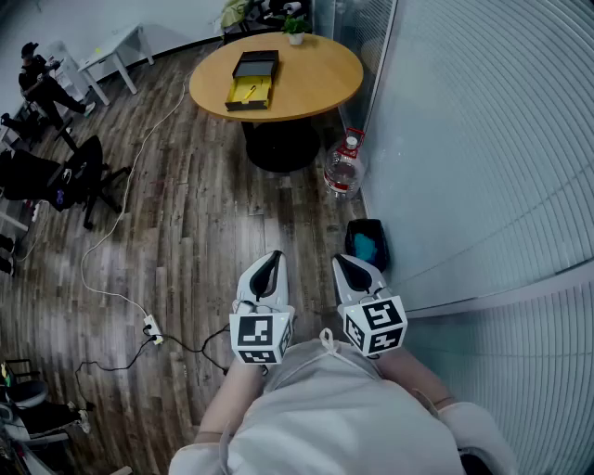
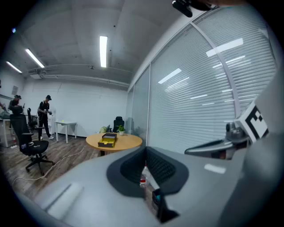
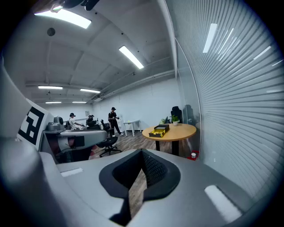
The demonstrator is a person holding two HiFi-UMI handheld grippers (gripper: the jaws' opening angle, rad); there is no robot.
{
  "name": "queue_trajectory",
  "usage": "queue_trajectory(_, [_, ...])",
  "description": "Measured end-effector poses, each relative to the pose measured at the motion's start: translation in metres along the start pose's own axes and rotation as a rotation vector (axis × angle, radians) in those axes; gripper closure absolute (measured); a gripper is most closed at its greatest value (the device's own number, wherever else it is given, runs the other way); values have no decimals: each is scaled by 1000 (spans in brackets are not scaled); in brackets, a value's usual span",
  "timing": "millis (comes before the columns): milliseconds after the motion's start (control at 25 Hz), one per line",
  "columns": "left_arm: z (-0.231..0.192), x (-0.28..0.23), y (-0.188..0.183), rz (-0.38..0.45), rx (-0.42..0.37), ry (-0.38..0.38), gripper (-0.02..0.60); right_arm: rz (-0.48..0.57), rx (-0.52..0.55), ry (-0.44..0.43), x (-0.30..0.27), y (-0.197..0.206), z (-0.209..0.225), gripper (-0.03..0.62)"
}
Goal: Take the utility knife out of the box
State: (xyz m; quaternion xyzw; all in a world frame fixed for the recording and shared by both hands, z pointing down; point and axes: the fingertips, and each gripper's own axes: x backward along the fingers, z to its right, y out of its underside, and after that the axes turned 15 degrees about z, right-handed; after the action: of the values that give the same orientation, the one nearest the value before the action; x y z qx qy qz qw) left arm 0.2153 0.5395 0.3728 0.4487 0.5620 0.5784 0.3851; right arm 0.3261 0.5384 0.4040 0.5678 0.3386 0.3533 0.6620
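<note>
Box showing black shell, yellow lining; table showing tan; floor showing brown planks; left gripper, right gripper carrying black-white markers.

My left tongs and right tongs are smooth matt plastic. The desk is smooth wood, the floor shiny planks.

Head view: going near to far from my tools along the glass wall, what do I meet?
black floor bin with blue contents → clear plastic water bottle with red label → round wooden table → open black box with yellow lining → small green potted plant
</note>
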Motion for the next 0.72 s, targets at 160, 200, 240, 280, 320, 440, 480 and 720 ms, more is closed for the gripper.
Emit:
queue_trajectory(160, [-4, -1, 7, -5, 23, -36, 575, 5, -4, 5, 1, 1, 4, 594])
queue_trajectory(200, [-4, -2, 8, -6, 26, -39, 575, 5, -4, 6, 1, 1, 5, 594])
queue_trajectory(240, [-3, -4, 8, -8, 27, -39, 575, 4, -4, 7, 1, 0, 7, 594])
queue_trajectory(280, [-1, -6, 9, -11, 27, -37, 575, 2, -4, 7, 0, 0, 9, 594])
queue_trajectory(320, [0, -7, 10, -13, 28, -34, 575, -2, -7, 7, -1, 0, 12, 594])
queue_trajectory(440, [4, -8, 14, -16, 35, -33, 575, -12, -25, 15, 0, 6, 16, 594])
queue_trajectory(480, [4, -7, 16, -17, 36, -36, 575, -15, -34, 18, 1, 8, 17, 594])
queue_trajectory(720, [5, -5, 32, -57, 48, -65, 575, -37, -71, 28, 4, 18, 28, 594])
